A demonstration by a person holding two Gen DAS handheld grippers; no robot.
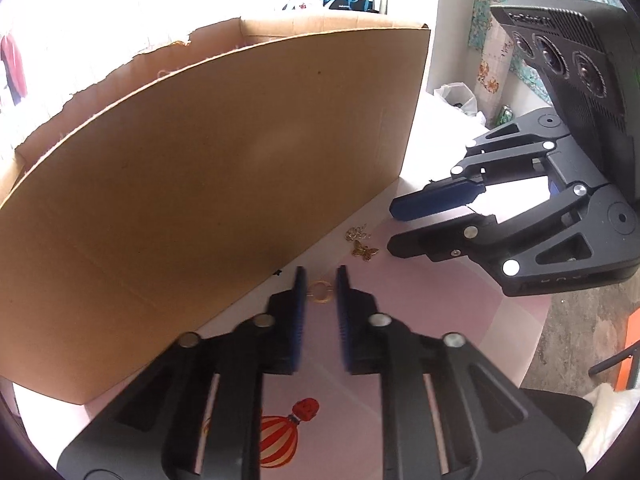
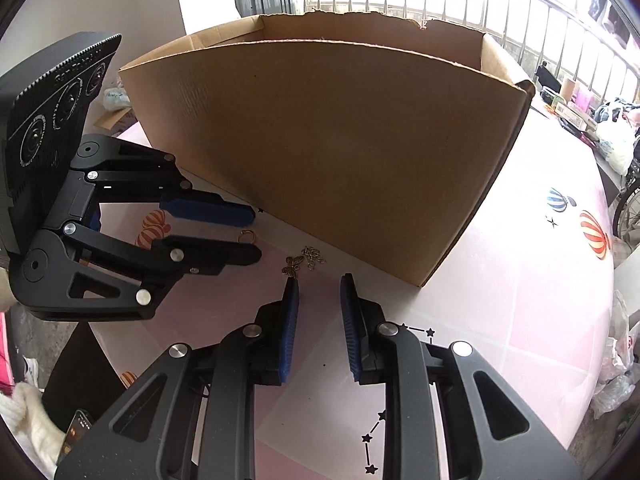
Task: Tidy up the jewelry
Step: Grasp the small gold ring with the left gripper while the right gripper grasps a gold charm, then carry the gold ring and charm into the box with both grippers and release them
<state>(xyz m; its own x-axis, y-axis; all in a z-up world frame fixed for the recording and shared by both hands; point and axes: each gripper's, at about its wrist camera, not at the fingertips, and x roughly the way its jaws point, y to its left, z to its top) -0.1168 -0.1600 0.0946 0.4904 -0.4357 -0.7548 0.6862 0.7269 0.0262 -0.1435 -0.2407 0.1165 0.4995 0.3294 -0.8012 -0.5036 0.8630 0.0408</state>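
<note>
While gold ring [image 1: 320,292] lay between pads of slightly spread left claw [image 1: 320,280], unpinched; butterfly charm [image 2: 293,266] on worktop [image 2: 520,320] beside box [image 2: 340,152]; right claw [image 2: 320,284] spread, empty. Nothing boxed visibly.

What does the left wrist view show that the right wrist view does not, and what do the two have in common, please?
Only the left wrist view shows the left gripper head-on, its fingers apart around a small gold ring, pads not pressing it. Only the right wrist view shows the right gripper head-on, open and empty, and the star line pattern on the tablecloth. Both share the cardboard box, the butterfly charm with its chain heap, and hot-air balloon prints.
</note>
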